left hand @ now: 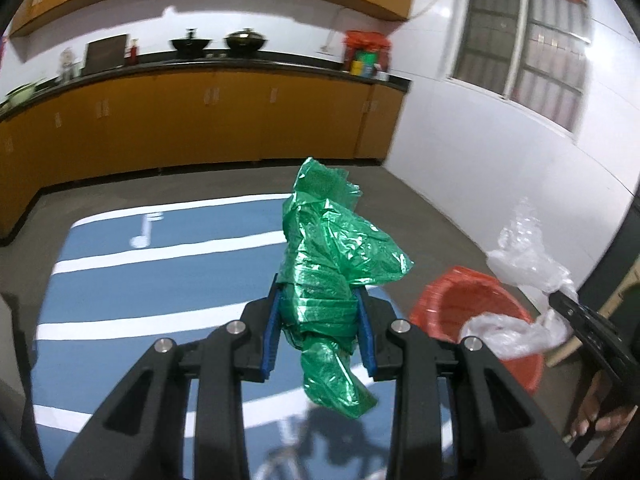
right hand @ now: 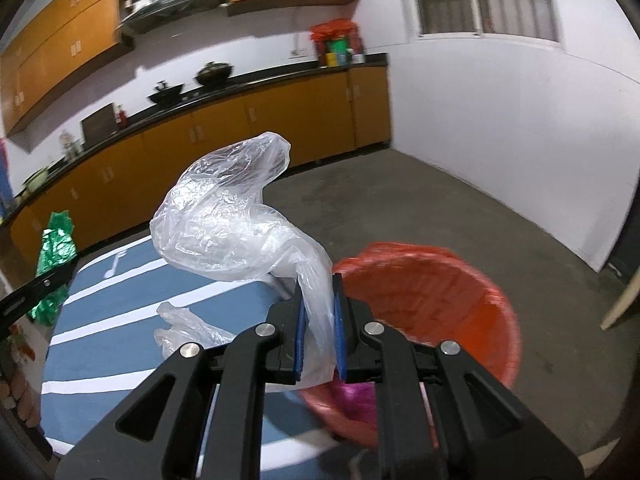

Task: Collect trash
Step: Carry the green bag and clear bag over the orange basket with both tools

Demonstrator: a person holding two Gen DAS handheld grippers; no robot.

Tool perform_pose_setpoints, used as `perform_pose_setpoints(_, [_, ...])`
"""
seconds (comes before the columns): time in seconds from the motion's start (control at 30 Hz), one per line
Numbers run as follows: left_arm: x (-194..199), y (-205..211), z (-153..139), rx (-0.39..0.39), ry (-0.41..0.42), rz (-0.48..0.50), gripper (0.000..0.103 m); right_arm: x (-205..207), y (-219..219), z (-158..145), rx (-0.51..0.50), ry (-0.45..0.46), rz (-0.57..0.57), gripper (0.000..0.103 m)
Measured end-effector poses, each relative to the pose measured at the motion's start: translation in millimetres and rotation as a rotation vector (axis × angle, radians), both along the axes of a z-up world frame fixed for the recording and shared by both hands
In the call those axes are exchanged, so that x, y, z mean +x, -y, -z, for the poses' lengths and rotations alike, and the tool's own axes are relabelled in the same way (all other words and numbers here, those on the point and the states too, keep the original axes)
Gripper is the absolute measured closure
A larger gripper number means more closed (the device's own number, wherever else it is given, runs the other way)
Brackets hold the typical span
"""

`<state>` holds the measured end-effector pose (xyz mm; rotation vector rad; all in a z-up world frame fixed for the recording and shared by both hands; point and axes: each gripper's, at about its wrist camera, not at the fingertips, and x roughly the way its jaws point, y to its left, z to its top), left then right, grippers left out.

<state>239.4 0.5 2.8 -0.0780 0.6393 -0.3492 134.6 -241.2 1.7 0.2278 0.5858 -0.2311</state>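
My left gripper (left hand: 319,312) is shut on a crumpled green plastic bag (left hand: 328,248) and holds it above the blue striped table (left hand: 120,280). My right gripper (right hand: 318,316) is shut on a clear plastic bag (right hand: 228,224) and holds it at the near rim of the red bin (right hand: 440,292). The red bin (left hand: 480,320) stands on the floor to the right of the table. Something pink lies at its bottom (right hand: 356,396). The green bag (right hand: 54,248) shows at the left edge of the right wrist view. The clear bag (left hand: 524,260) and the right gripper show over the bin in the left wrist view.
Orange kitchen cabinets (left hand: 200,120) with a dark counter line the far wall, with pots on top. A white wall with a barred window (left hand: 528,40) is on the right. The floor (right hand: 440,208) is grey concrete. A pale chair leg (right hand: 620,304) stands at the far right.
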Motion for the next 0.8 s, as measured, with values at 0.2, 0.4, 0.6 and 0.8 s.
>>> perform_pose_setpoints(0.2, [-15,59,5,-0.007,-0.012,0.122,0.07,-15,42,8,-0.047,-0.042,0.137,0.091])
perform_pose_setpoints(0.4, [-15,118,19,-0.026,-0.047,0.241,0.07,-26,85,27,-0.032,-0.097,0.265,0.091])
perform_pose_setpoints(0.6, [-15,169,40,-0.027,-0.083,0.33,0.07,-28,101,36,-0.025,-0.118,0.314,0.091])
perform_pose_setpoints(0.8, [-5,200,59,-0.022,-0.121,0.375,0.07,-27,101,37,-0.041,-0.123,0.322,0.091])
